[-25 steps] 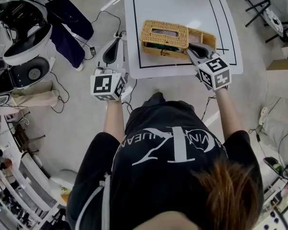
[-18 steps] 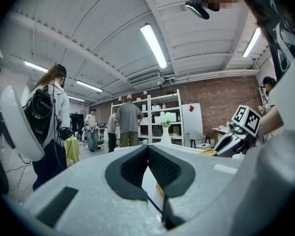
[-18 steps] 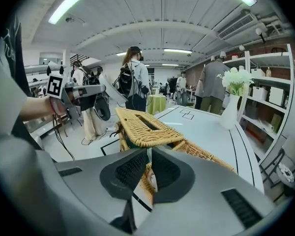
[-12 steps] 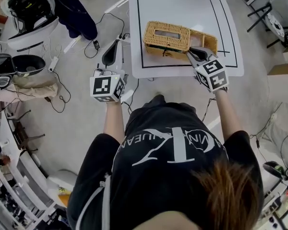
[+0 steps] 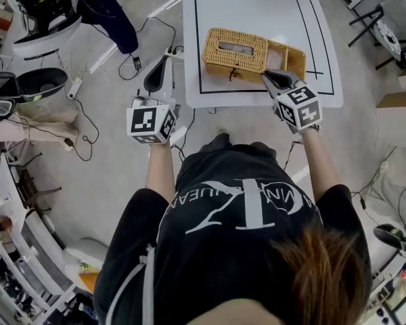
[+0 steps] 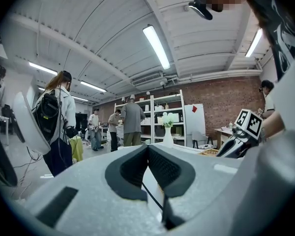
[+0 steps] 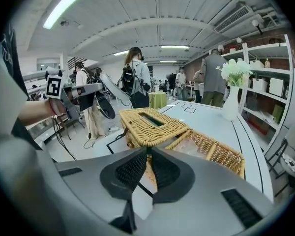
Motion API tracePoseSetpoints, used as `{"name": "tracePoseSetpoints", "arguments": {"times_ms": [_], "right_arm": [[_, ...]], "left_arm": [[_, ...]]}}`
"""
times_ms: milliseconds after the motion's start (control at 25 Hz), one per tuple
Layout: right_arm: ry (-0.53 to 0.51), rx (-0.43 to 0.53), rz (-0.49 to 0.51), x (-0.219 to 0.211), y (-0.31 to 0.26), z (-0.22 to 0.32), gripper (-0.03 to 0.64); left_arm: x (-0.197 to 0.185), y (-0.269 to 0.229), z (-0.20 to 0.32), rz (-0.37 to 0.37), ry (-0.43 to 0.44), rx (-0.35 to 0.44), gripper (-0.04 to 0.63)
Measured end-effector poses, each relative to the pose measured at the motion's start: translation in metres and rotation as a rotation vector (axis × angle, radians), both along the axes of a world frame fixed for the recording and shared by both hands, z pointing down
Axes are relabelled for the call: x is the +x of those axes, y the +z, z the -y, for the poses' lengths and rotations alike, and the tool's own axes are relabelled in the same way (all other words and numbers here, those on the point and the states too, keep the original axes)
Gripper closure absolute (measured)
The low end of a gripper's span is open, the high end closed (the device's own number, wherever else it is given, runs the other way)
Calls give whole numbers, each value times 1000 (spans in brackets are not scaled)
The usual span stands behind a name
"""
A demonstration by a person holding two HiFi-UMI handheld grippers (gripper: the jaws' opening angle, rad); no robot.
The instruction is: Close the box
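Note:
A wicker box (image 5: 287, 56) stands on the white table (image 5: 257, 5). Its slotted wicker lid (image 5: 235, 51) lies shifted to the left, so the box's right part shows uncovered. My right gripper (image 5: 266, 77) is at the lid's near right corner, just short of the wicker. Its jaws are closing, tips almost together with nothing between them. In the right gripper view the lid (image 7: 152, 127) and open basket (image 7: 219, 151) lie just beyond the right gripper (image 7: 148, 151). My left gripper (image 5: 161, 65) hangs off the table's left edge, shut and empty, as the left gripper view (image 6: 147, 146) shows.
A black outline is marked on the table around the box. A white vase of flowers (image 7: 232, 100) stands at the table's far end. Several people (image 7: 137, 80) stand beyond, near shelves (image 7: 265, 97). Cables and equipment (image 5: 40, 19) cover the floor to the left.
My right gripper has drawn back a little from the lid's corner toward the table's near edge. The left gripper has stayed where it was.

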State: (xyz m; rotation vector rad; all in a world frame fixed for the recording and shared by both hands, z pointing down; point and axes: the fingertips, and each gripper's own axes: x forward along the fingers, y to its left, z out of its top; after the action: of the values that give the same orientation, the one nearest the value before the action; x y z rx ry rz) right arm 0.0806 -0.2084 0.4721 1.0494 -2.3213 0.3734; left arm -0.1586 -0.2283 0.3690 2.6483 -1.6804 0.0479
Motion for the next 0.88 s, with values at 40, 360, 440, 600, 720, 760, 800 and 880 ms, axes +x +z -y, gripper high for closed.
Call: {"name": "tracePoseSetpoints", "arguments": {"times_ms": [40, 360, 440, 600, 720, 760, 800, 880], "right_arm": [[-4, -1, -1, 1, 0, -1, 588], [-12, 0, 22, 1, -3, -6, 592], [-9, 4, 28, 3, -3, -7, 592], [2, 32, 52, 7, -10, -10, 600], [17, 73, 83, 10, -21, -8, 617], [22, 86, 96, 12, -25, -7, 620], [26, 98, 110, 14, -28, -7, 618], [34, 123, 138, 17, -34, -6, 620]], "left_arm": [[1, -1, -1, 0, -1, 1, 586], [4, -2, -1, -7, -5, 0, 586], [8, -1, -1, -5, 4, 1, 586], [13, -2, -7, 0, 8, 8, 586], [14, -3, -10, 2, -2, 7, 586], [15, -2, -11, 2, -6, 5, 586], [16, -2, -13, 2, -10, 3, 586], [17, 0, -16, 4, -19, 1, 586]]}}
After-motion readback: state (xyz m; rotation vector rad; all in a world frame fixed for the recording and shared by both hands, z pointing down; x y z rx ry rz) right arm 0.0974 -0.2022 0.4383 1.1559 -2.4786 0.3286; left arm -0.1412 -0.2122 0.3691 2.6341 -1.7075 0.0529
